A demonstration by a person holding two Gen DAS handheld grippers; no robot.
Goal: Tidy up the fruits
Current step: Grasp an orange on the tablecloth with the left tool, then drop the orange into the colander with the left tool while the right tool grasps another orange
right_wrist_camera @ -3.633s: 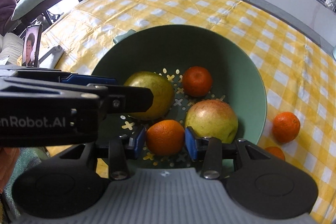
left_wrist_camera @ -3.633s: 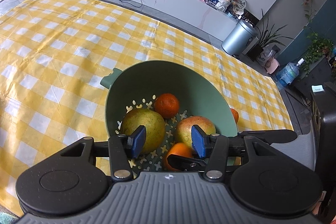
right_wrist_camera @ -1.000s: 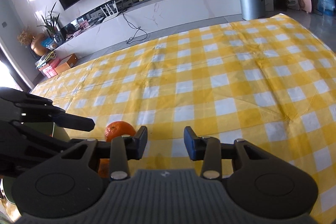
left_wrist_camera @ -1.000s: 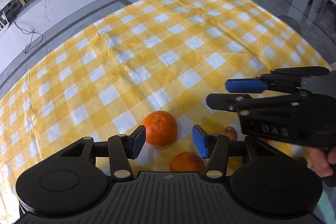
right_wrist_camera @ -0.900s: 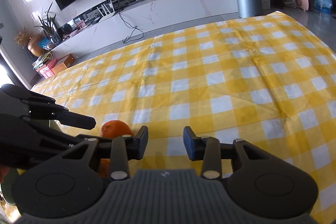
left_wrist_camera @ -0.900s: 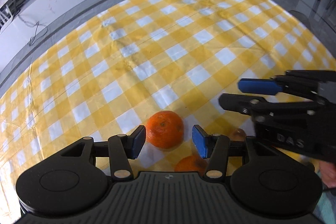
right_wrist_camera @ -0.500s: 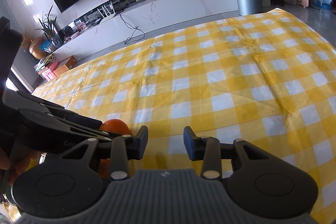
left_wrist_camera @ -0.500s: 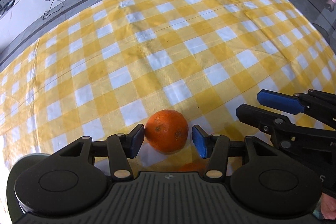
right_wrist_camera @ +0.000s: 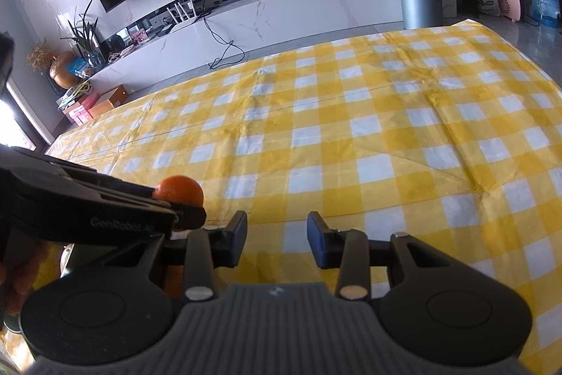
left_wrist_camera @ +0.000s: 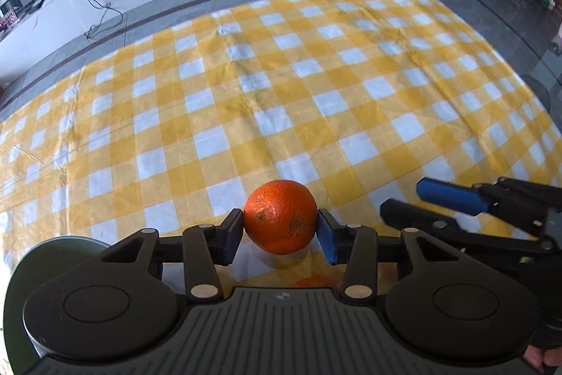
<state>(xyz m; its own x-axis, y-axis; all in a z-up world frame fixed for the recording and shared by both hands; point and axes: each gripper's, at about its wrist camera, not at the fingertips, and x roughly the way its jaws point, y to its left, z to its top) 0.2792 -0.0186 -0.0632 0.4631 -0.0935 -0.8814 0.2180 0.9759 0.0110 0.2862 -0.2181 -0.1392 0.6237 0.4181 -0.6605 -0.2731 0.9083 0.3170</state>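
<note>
Left claw [left_wrist_camera: 280,231]: both pads pressed against the sides of the orange [left_wrist_camera: 280,217], gripping it at its widest part. A shadow shows on the checked cloth [left_wrist_camera: 316,101] beneath the fruit, so it looks slightly lifted, though contact w/ the bench cannot be ruled out. Grip appears centred; no slip visible.

Right claw [right_wrist_camera: 276,239]: fingers parted, nothing between them, hovering over the cloth just beside the left tool. From its view the orange [right_wrist_camera: 180,188] shows at the left tool's tip.

Other items: a second orange fruit [left_wrist_camera: 314,282] lies partly hidden under the left tool body. A green bowl rim [left_wrist_camera: 66,243] shows at lower left of the left view.

Judgement on step in hand, i.e. carry the gripped fruit to the bowl:
- Keep squeeze steady; round skin can roll out if pressure eases.
- Lift straight up before swinging left, to clear the hidden fruit below.
- Keep right tool apart from the left tool's path.
- Lower into the bowl before releasing; don't drop from height.
</note>
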